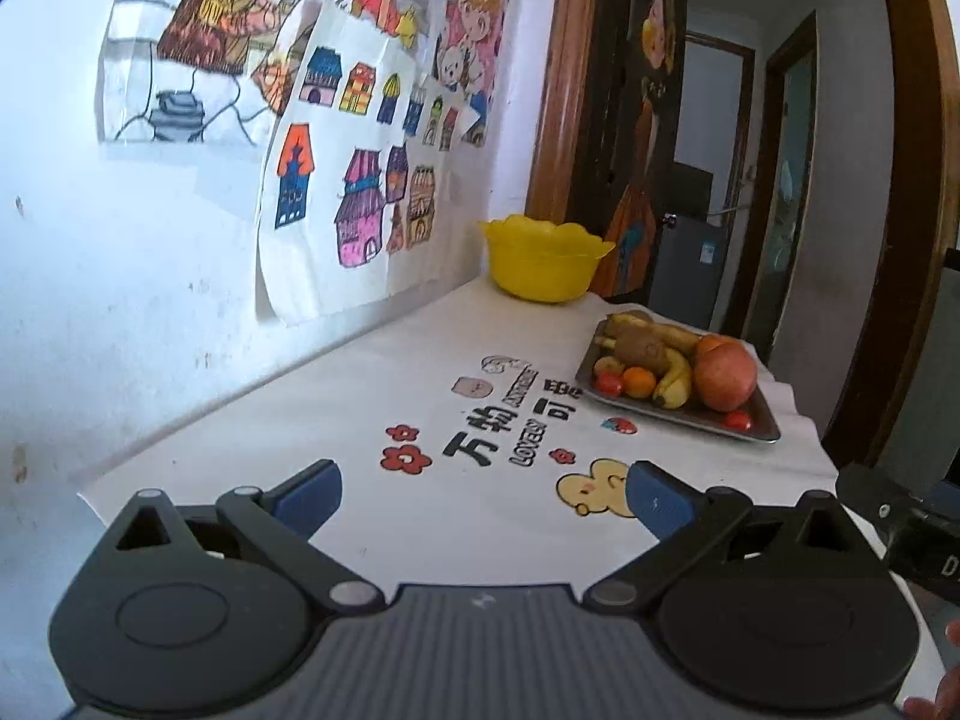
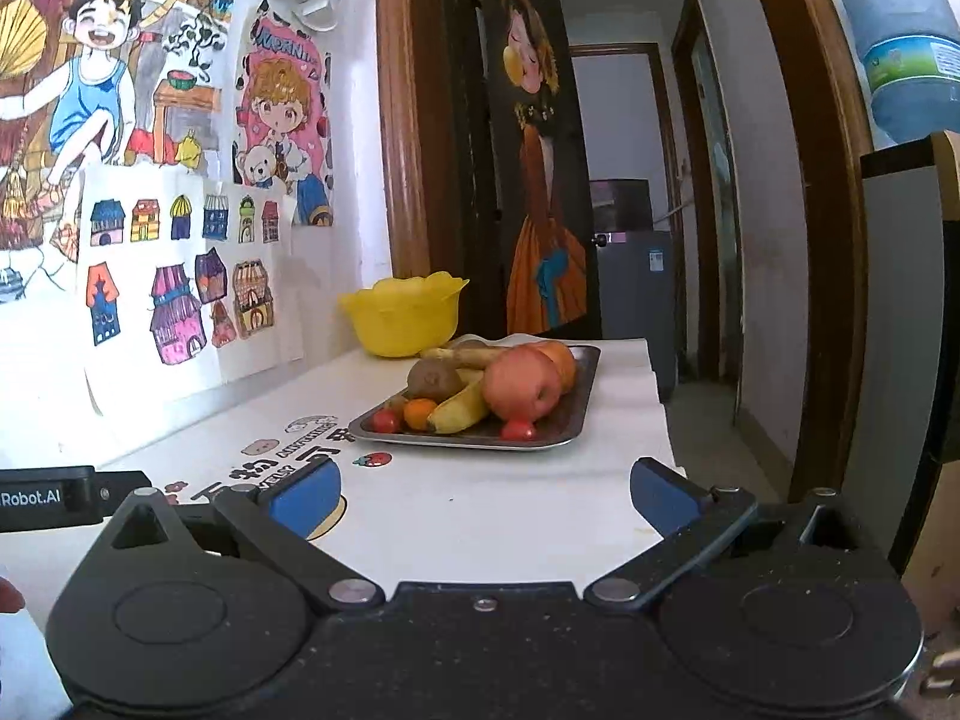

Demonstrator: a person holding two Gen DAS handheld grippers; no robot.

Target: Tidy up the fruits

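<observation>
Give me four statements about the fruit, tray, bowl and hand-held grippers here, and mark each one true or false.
1. The fruit lies on a metal tray. True.
2. The yellow bowl stands in front of the tray, nearest the cameras. False: it stands behind the tray, by the wall.
3. The left hand-held gripper is open and holds nothing. True.
4. The right hand-held gripper is shut on the apple. False: it is open, and the apple sits on the tray.

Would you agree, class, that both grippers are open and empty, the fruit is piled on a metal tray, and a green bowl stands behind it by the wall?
Not quite: the bowl is yellow, not green, as the right wrist view shows. The rest holds: the left gripper and right gripper are open and empty, and the fruit lies on the metal tray.
</observation>
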